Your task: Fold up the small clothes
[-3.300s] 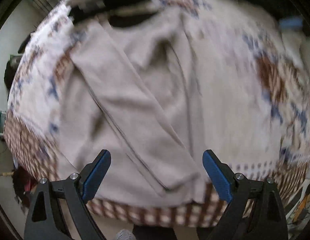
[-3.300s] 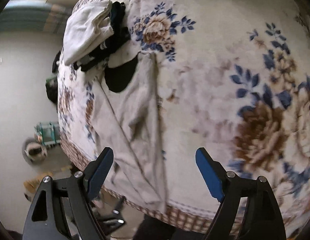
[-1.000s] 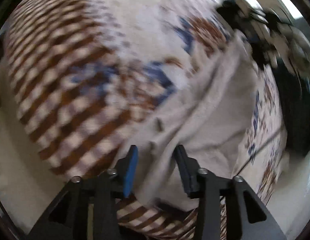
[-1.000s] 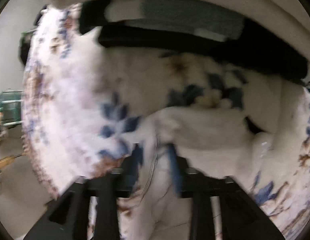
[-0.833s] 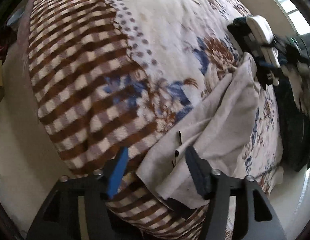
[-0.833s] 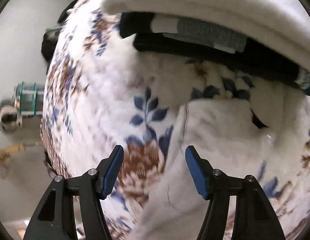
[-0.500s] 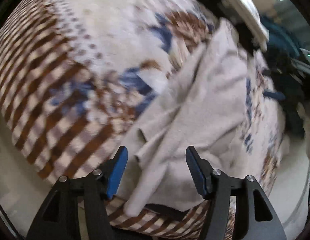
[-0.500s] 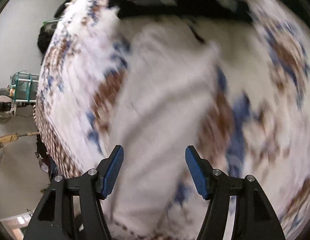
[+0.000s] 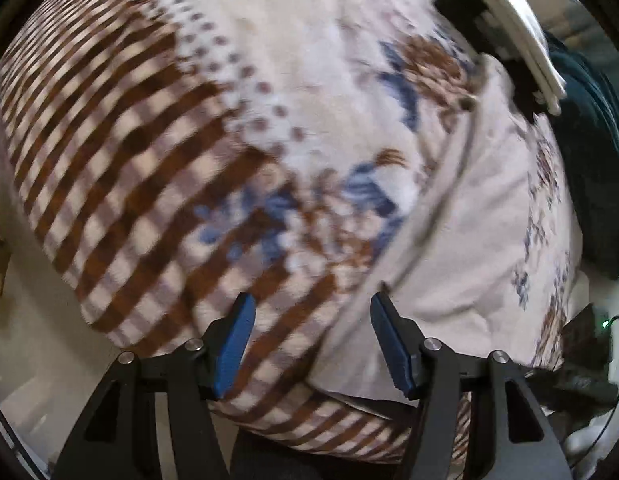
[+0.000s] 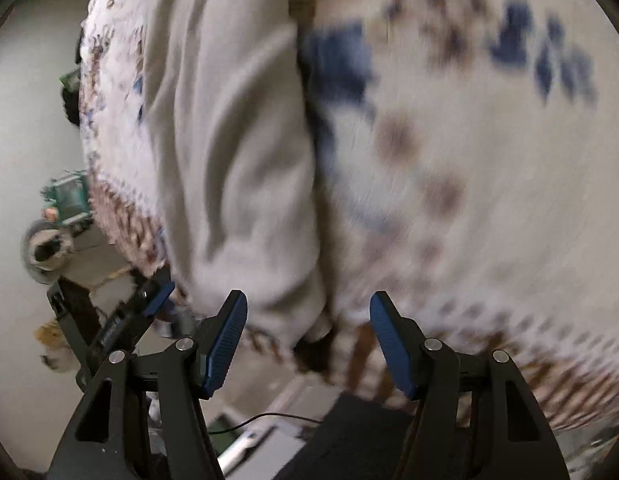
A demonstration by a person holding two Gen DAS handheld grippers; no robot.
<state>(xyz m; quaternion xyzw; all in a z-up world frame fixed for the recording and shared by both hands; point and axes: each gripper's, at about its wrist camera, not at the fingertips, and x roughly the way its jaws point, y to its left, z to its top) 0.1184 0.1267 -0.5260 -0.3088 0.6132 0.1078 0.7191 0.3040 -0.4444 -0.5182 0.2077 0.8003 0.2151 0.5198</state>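
Both the left claw [image 9: 309, 344] and right claw [image 10: 305, 340] had let go and gaped wide, leaving the beige cotton garment [image 9: 469, 240] folded lengthwise near the front edge of the floral fleece-covered bed [image 9: 269, 60], ready for another fold.

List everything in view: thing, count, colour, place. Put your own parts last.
garment: one, beige, lying folded on the blanket near its edge, right of the left gripper.
blanket: one, cream with blue and brown flowers and a brown checked border, covering the surface.
clothes pile: one stack, white on black, at the far end beyond the garment.
dark cloth: one, teal-black, far right of the left wrist view.
floor clutter: several small items, green and grey, on the floor left of the blanket; too blurred to name.
left gripper: black with blue jaws, open, empty.
right gripper: black with blue jaws, open, empty.
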